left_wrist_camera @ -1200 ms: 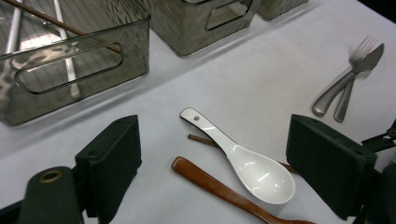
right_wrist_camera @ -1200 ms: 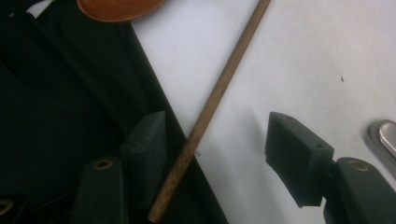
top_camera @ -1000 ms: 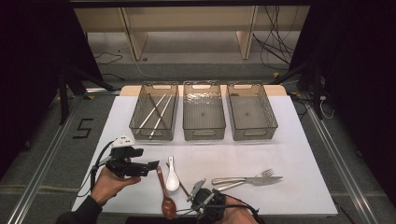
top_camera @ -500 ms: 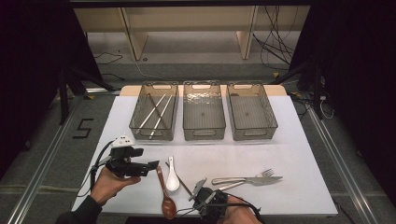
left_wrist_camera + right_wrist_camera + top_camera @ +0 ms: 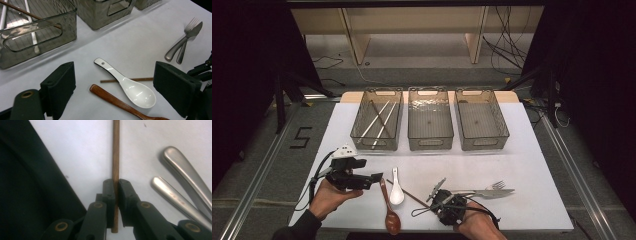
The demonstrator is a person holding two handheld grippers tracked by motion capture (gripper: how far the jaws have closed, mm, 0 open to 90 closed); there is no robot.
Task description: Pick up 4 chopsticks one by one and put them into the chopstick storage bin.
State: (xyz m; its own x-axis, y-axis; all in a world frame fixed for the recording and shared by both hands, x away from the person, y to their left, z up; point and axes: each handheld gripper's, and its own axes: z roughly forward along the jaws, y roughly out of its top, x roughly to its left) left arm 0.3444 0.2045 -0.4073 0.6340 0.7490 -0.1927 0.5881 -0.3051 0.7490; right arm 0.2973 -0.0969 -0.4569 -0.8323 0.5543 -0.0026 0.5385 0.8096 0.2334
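Observation:
A thin brown chopstick [image 5: 115, 157] lies on the white table, and my right gripper [image 5: 115, 187] is shut on its near end; the jaws have just been closing on it. In the high view that gripper [image 5: 434, 204] sits near the front edge, with the chopstick [image 5: 407, 192] running up-left from it. My left gripper [image 5: 374, 178] hovers open at the front left, holding nothing. In the left gripper view a white ceramic spoon [image 5: 130, 87] and a wooden spoon [image 5: 117, 101] lie ahead between its spread jaws, the white spoon resting across the chopstick [image 5: 110, 80].
A steel fork and knife [image 5: 484, 191] lie side by side right of my right gripper. Three smoky plastic bins stand in a row at the back: the left bin [image 5: 362, 131] holds several chopsticks, the middle bin [image 5: 430, 142] and right bin [image 5: 482, 142] look bare.
My right hand has shifted slightly to the right and away from the front edge. The left hand has stayed put.

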